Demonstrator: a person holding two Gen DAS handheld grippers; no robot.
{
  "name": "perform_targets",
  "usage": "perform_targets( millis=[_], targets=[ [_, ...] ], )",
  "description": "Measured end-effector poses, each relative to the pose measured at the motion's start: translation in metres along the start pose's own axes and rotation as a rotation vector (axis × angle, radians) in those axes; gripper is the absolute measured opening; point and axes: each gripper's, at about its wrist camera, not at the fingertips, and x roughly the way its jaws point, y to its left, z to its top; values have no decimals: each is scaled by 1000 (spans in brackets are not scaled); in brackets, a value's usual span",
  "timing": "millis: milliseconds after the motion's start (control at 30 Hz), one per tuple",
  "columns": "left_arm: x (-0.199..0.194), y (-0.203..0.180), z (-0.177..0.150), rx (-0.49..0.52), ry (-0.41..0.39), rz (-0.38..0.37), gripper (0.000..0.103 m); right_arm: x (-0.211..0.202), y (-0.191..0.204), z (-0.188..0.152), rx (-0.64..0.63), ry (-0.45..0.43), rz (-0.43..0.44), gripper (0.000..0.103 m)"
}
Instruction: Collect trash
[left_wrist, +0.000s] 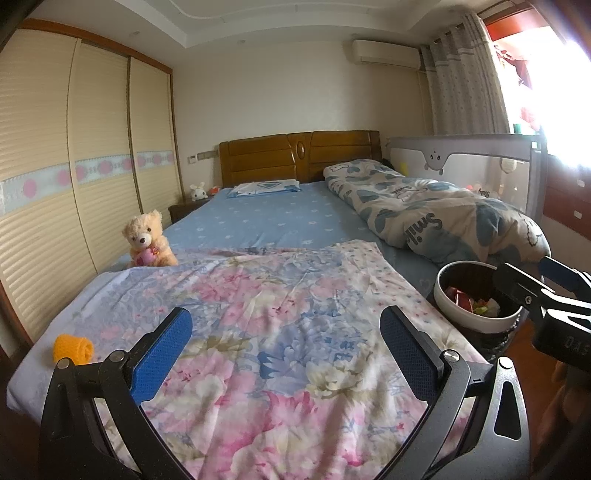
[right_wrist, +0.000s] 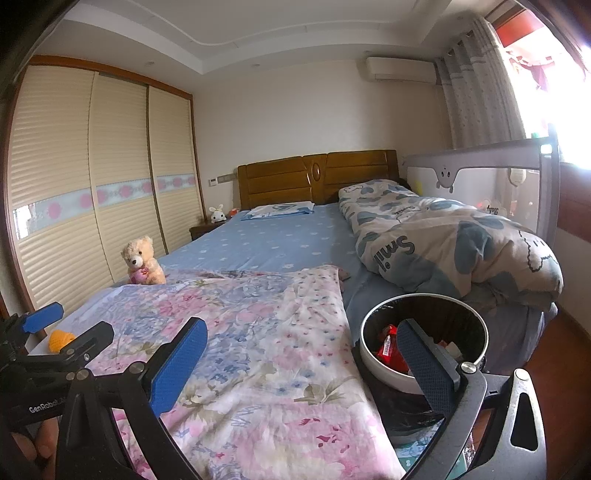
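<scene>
A round white trash bin (left_wrist: 480, 322) (right_wrist: 384, 373) with a black liner stands at the right foot of the bed. Red wrappers (right_wrist: 388, 347) and other scraps (left_wrist: 480, 306) lie inside it. A small yellow knitted roll (left_wrist: 72, 349) (right_wrist: 61, 338) rests on the bed's near left corner. My left gripper (left_wrist: 286, 354) is open over the floral sheet (left_wrist: 277, 295), with nothing between its fingers; it also shows at the left edge of the right wrist view (right_wrist: 83, 319). My right gripper (right_wrist: 301, 369) is open and holds nothing; its right finger hangs over the bin. In the left wrist view the right gripper (left_wrist: 522, 267) sits beside the bin.
A teddy bear (left_wrist: 147, 240) sits on the bed's left side. A rolled quilt (left_wrist: 424, 206) lies along the right, against a grey bed rail (left_wrist: 461, 151). A sliding-door wardrobe (left_wrist: 55, 166) lines the left wall. Wooden floor (right_wrist: 554, 354) shows to the right of the bin.
</scene>
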Motion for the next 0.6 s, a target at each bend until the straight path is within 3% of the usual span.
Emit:
perform_targets(
  millis=[600],
  targets=[
    [0, -1, 0, 0, 1, -2, 103, 0, -1, -2, 0, -2, 2, 103]
  ],
)
